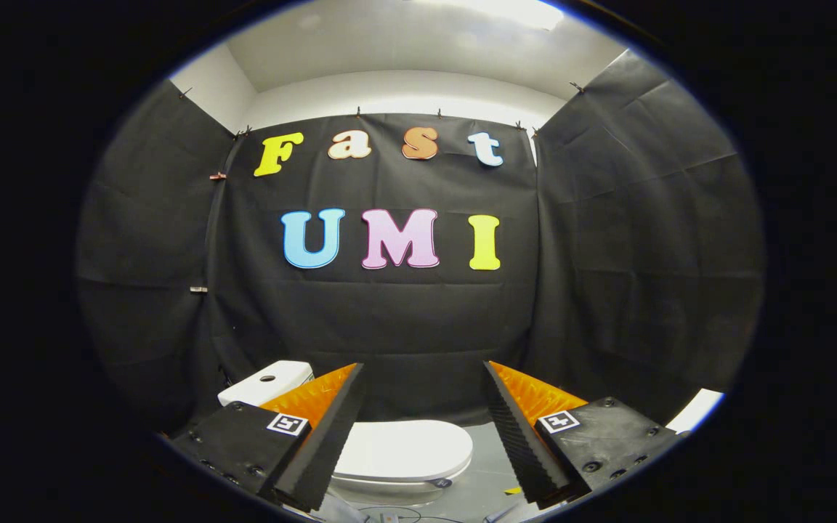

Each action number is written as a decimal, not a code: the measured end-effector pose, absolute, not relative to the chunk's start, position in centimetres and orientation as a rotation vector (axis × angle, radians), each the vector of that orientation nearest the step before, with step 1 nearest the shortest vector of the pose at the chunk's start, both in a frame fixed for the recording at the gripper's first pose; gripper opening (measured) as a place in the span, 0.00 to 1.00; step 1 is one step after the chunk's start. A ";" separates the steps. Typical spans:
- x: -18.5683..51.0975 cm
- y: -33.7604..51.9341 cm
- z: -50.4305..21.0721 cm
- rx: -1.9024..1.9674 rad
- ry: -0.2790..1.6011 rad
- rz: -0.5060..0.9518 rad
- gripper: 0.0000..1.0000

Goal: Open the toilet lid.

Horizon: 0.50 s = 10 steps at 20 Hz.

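A white toilet stands low ahead, its lid (404,449) lying flat and closed over the bowl. The white cistern (266,383) with a round button on top sits behind the left finger. My gripper (426,378) hangs above the toilet, jaws wide apart, nothing between them. The left finger (317,436) covers the lid's left part; the right finger (520,436) stands off to the lid's right. The lid's front edge shows in the gap between the fingers.
Black cloth walls close the booth on three sides. Grey floor (484,472) lies to the right of the toilet, with a small yellow scrap (511,490) and cables (389,514) on it. A white edge (694,410) shows at the far right.
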<state>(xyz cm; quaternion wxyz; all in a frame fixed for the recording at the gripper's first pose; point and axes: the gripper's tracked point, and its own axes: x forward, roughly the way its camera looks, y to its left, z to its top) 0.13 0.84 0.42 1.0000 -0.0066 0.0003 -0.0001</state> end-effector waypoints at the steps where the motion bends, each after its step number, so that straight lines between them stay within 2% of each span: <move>1: 0.2 0.8 0.4 -0.011 0.001 -0.001 0.99; 10: 0.1 -0.4 0.1 0.005 0.003 -0.028 0.99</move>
